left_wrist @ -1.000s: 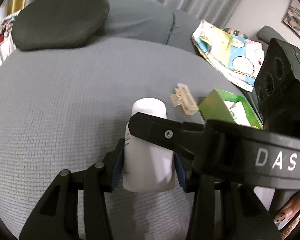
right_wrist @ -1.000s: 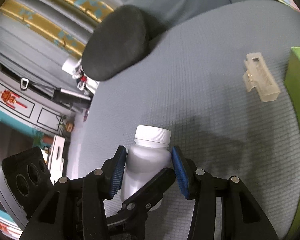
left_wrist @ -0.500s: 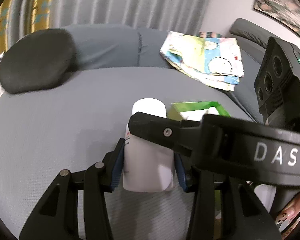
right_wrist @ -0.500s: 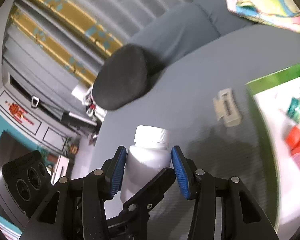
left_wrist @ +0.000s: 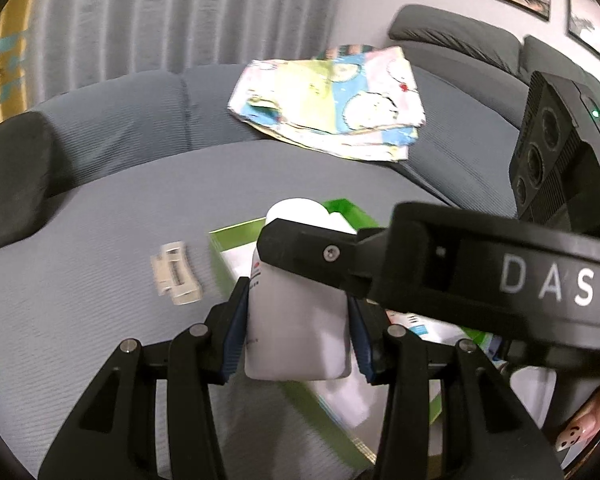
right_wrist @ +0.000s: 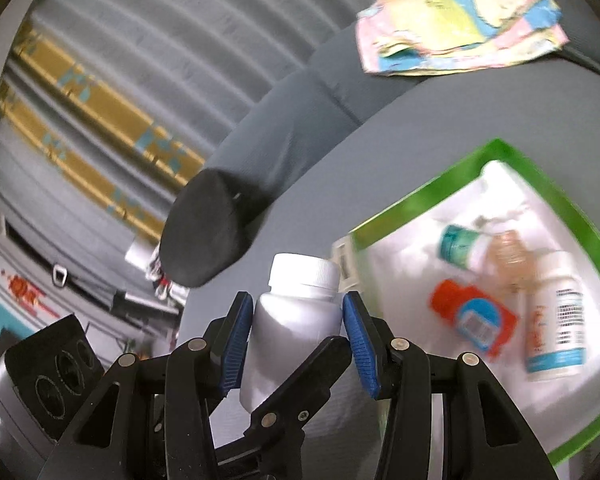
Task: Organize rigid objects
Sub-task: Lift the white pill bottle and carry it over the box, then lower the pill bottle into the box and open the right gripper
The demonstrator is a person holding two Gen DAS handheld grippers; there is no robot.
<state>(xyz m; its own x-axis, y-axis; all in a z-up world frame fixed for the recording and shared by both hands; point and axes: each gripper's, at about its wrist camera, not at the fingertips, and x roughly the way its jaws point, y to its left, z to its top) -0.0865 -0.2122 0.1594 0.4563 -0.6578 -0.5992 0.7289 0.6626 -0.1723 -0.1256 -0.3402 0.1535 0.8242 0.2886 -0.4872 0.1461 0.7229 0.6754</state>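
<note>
A white plastic bottle (left_wrist: 300,360) with a white cap (right_wrist: 304,272) hangs above the grey sofa seat, gripped from two sides. My left gripper (left_wrist: 298,332) is shut on its body between the blue pads. My right gripper (right_wrist: 298,340) is shut on the same bottle below its cap. One black right finger (left_wrist: 312,248) crosses over the bottle in the left wrist view. Just beyond the bottle lies an open green box (right_wrist: 420,192) with white lining, its near rim (left_wrist: 236,232) partly hidden by the bottle. A clear hair clip (left_wrist: 176,276) lies on the seat left of the box.
Inside the box lie a teal-capped bottle (right_wrist: 460,244), an orange pack (right_wrist: 472,320) and a labelled white bottle (right_wrist: 556,320). A folded colourful cloth (left_wrist: 332,104) rests on the sofa back. A dark round cushion (left_wrist: 12,176) sits at the far left. A hand (left_wrist: 576,432) shows at the lower right.
Both grippers have lifted and carried the white bottle across the seat toward the green box. The box has come in right behind the bottle, and the clip now lies left of it.
</note>
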